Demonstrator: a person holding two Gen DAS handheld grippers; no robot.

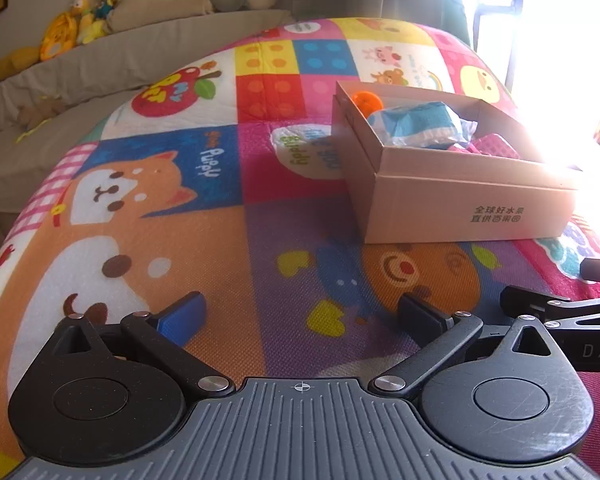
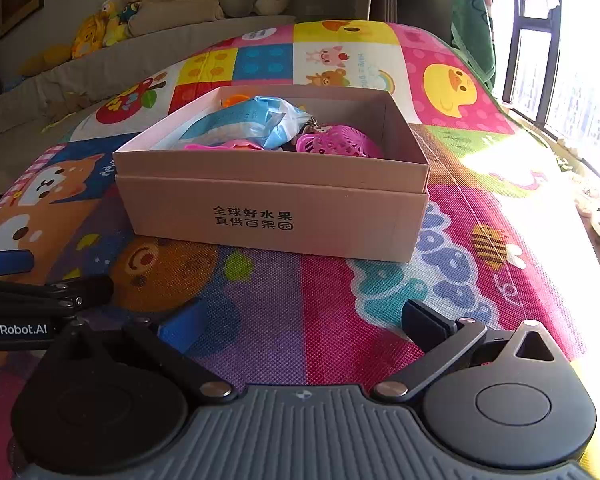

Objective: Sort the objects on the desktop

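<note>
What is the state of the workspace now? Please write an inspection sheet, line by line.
Surface: colourful cartoon play mat, bare in front of both grippers.
Job's things: open cardboard box holding a blue-white plastic packet, a pink mesh basket, an orange ball and a flat pink item.
Clutter: nothing seen loose on the mat.
Grippers: left gripper and right gripper low over the mat, jaws open, holding nothing.
Cables: nothing seen.
Surroundings: grey sofa with plush toys; bright window at right.

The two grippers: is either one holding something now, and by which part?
Nothing is held. The left gripper and the right gripper are both open above the play mat.
</note>
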